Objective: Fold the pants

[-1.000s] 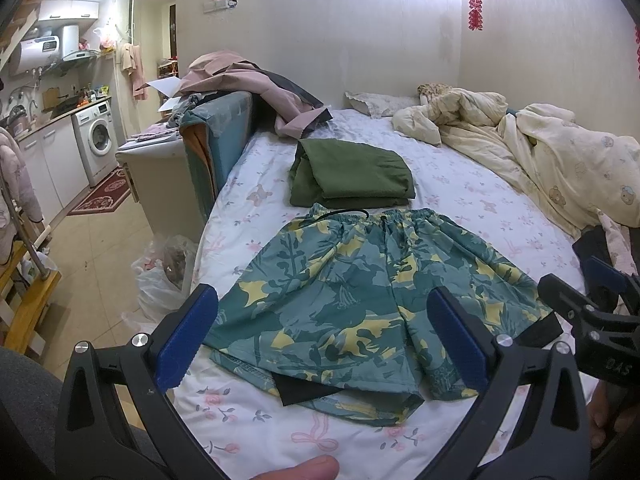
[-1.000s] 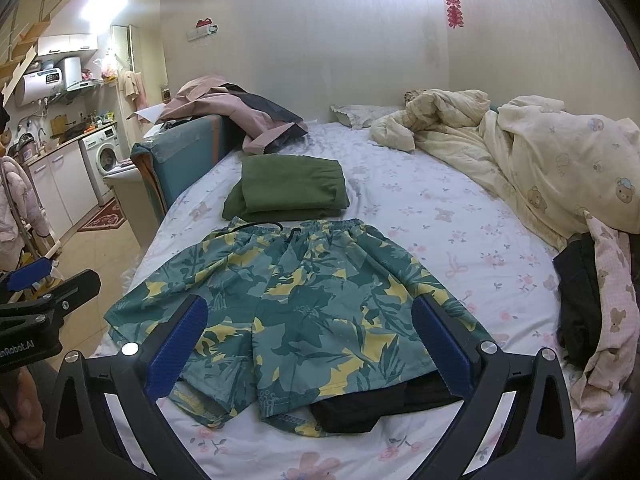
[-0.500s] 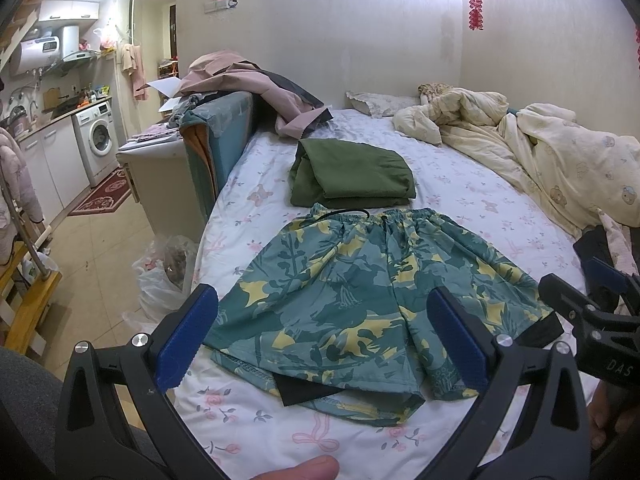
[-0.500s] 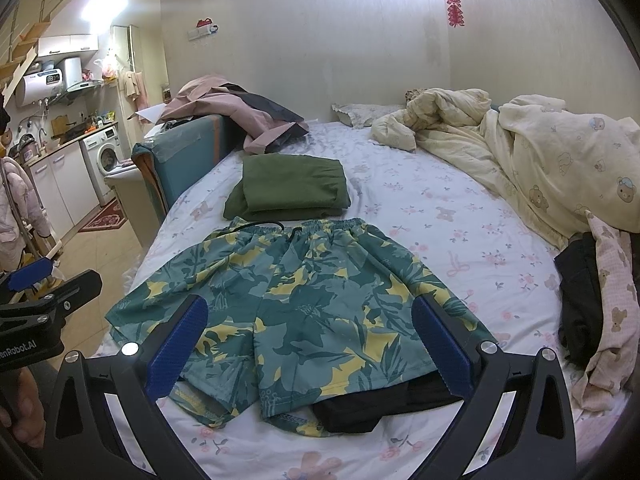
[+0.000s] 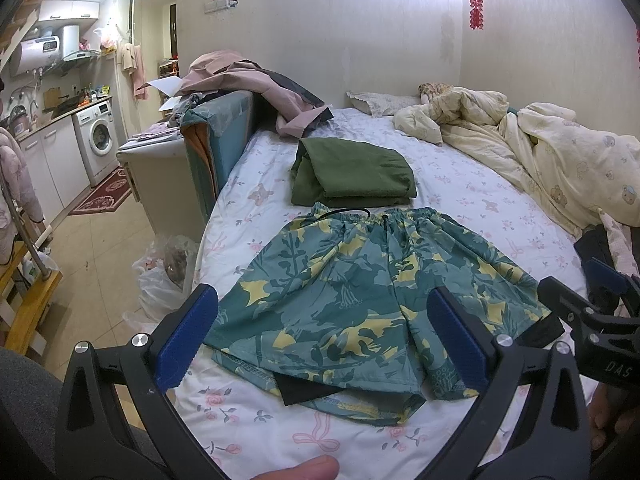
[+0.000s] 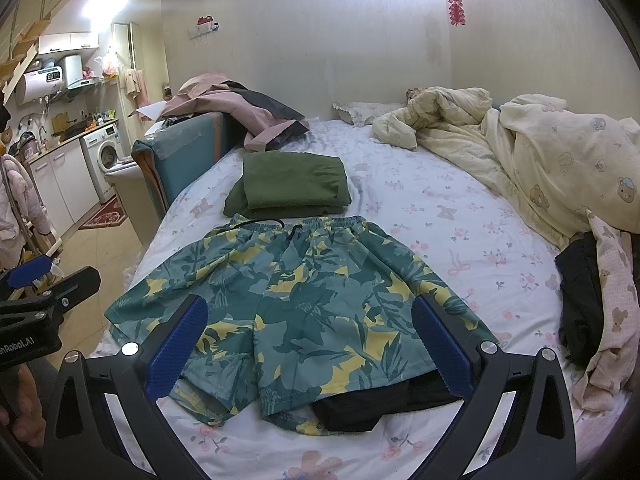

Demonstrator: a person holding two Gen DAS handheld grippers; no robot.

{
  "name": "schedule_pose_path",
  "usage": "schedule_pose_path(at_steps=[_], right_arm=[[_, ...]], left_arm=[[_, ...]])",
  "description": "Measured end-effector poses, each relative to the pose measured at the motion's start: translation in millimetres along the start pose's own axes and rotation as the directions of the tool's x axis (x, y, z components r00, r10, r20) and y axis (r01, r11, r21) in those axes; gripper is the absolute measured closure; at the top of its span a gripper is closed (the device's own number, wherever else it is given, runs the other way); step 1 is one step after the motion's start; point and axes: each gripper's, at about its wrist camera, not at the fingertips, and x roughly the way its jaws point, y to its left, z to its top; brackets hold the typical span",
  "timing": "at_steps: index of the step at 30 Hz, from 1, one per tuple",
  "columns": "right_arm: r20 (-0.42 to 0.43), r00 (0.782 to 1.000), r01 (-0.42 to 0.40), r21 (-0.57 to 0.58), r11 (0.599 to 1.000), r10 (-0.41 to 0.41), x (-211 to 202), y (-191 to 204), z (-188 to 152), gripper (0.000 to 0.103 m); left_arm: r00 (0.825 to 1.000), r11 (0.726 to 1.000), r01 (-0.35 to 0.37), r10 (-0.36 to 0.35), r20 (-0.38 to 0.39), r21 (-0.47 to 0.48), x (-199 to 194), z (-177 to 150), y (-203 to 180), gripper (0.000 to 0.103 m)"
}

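Note:
Green and yellow leaf-print shorts (image 5: 360, 292) lie spread flat on the flowered bed sheet (image 5: 460, 188), waistband away from me, black lining showing at the leg hems. They also show in the right wrist view (image 6: 300, 300). My left gripper (image 5: 324, 336) is open and empty, held above the near left leg hem. My right gripper (image 6: 308, 340) is open and empty, held above the near right leg hem. Each gripper shows at the edge of the other's view.
A folded olive garment (image 5: 352, 172) lies just beyond the waistband. A cream quilt (image 5: 560, 152) and dark clothes (image 6: 584, 292) are heaped on the bed's right side. Pink clothing (image 5: 248, 80) lies over a teal headboard at left. A plastic bag (image 5: 164, 272) sits on the floor beside the bed.

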Motion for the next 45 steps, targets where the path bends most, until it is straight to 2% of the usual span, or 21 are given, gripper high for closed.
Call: schedule_pose_path(at_steps=[7, 8, 10, 11, 13, 15, 17, 19, 22, 23, 25, 29, 30, 33, 35, 37, 40, 42, 43, 44, 45], right_arm=[[-0.042, 0.999, -0.03, 0.044, 0.999, 0.032, 5.9, -15.9, -5.7, 0.0], [-0.058, 0.997, -0.039, 0.071, 0.997, 0.043, 6.7, -23.3, -6.3, 0.0], [-0.122, 0.985, -0.098, 0.181, 0.979, 0.121, 13.5, -46.8, -9.9, 0.0], [-0.16, 0.97, -0.136, 0.259, 0.956, 0.181, 19.4, -59.2, -14.0, 0.0], [-0.239, 0.911, -0.195, 0.466, 0.863, 0.335, 39.1, -86.4, -32.1, 0.0], [-0.284, 0.82, -0.203, 0.667, 0.716, 0.497, 65.4, -106.2, -65.0, 0.0], [-0.297, 0.779, -0.152, 0.764, 0.627, 0.552, 81.7, -114.4, -92.4, 0.001], [-0.298, 0.763, -0.125, 0.803, 0.583, 0.574, 93.5, -117.5, -109.1, 0.005], [-0.288, 0.771, -0.078, 0.843, 0.532, 0.568, 106.0, -128.5, -123.2, 0.006], [-0.286, 0.781, -0.059, 0.851, 0.521, 0.555, 110.4, -135.7, -126.3, 0.008], [-0.281, 0.808, -0.023, 0.863, 0.504, 0.518, 114.7, -151.8, -127.4, 0.009], [-0.211, 0.872, 0.014, 0.913, 0.408, 0.442, 124.6, -195.3, -132.3, 0.018], [-0.188, 0.895, 0.018, 0.922, 0.387, 0.404, 124.3, -209.9, -131.3, 0.018], [-0.131, 0.927, 0.012, 0.947, 0.32, 0.351, 125.1, -238.6, -133.9, 0.02], [-0.123, 0.942, 0.018, 0.947, 0.32, 0.312, 127.5, -252.6, -134.3, 0.026], [-0.107, 0.947, 0.01, 0.953, 0.303, 0.304, 133.4, -263.1, -135.2, 0.028], [-0.13, 0.948, 0.02, 0.935, 0.355, 0.289, 140.0, -263.1, -129.8, 0.03], [-0.153, 0.95, 0.031, 0.914, 0.405, 0.272, 143.2, -259.3, -125.4, 0.036], [-0.173, 0.951, 0.047, 0.899, 0.436, 0.256, 141.3, -258.5, -123.6, 0.057], [-0.176, 0.955, 0.05, 0.89, 0.454, 0.24, 137.3, -258.0, -122.0, 0.09], [-0.172, 0.955, 0.042, 0.885, 0.463, 0.242, 135.3, -257.4, -119.6, 0.093]], left_arm=[[1.0, 1.0, -0.008, 0.008, -0.02, -0.004, 0.8, -1.9, 6.5, 0.0], [1.0, 1.0, -0.009, 0.009, -0.029, -0.007, 0.9, -1.2, 8.7, 0.0], [0.999, 1.0, -0.027, 0.027, -0.039, -0.005, 2.1, -0.6, 8.9, 0.0], [0.998, 0.999, -0.037, 0.037, -0.043, -0.005, 2.3, -0.1, 10.3, 0.0], [0.996, 0.998, -0.056, 0.055, -0.065, -0.012, 4.8, 0.7, 14.2, 0.0], [0.994, 0.998, -0.053, 0.051, -0.093, -0.023, 9.2, -0.2, 16.8, 0.0], [0.992, 0.998, -0.049, 0.044, -0.122, -0.036, 14.0, -0.4, 18.3, 0.0], [0.989, 0.998, -0.042, 0.034, -0.147, -0.048, 18.8, -0.3, 17.4, 0.0], [0.985, 0.998, -0.031, 0.02, -0.172, -0.06, 24.2, 0.8, 15.4, 0.0], [0.984, 0.998, -0.027, 0.016, -0.178, -0.061, 26.0, 1.8, 13.9, 0.0], [0.982, 0.998, -0.024, 0.012, -0.187, -0.061, 28.8, 3.1, 10.5, 0.0], [0.979, 0.998, -0.021, 0.01, -0.202, -0.052, 37.2, 4.7, 2.8, 0.0], [0.978, 0.999, -0.024, 0.013, -0.206, -0.049, 39.4, 4.6, 1.8, 0.0], [0.974, 0.999, -0.034, 0.027, -0.223, -0.028, 47.1, 3.8, -1.4, 0.0], [0.971, 0.999, -0.039, 0.035, -0.235, -0.013, 53.7, 4.2, -1.9, 0.0], [0.966, 0.999, -0.048, 0.047, -0.255, 0.003, 62.2, 5.5, -3.6, 0.0], [0.955, 0.999, -0.038, 0.041, -0.293, 0.015, 75.1, 11.8, -8.9, 0.0], [0.951, 0.999, -0.026, 0.034, -0.308, 0.03, 85.3, 19.3, -15.1, 0.0], [0.948, 0.999, -0.02, 0.032, -0.317, 0.041, 91.8, 24.2, -18.7, 0.0], [0.944, 0.999, -0.015, 0.031, -0.328, 0.05, 98.8, 29.3, -22.7, 0.0], [0.939, 0.998, -0.01, 0.029, -0.342, 0.057, 108.0, 36.9, -27.9, 0.0]])
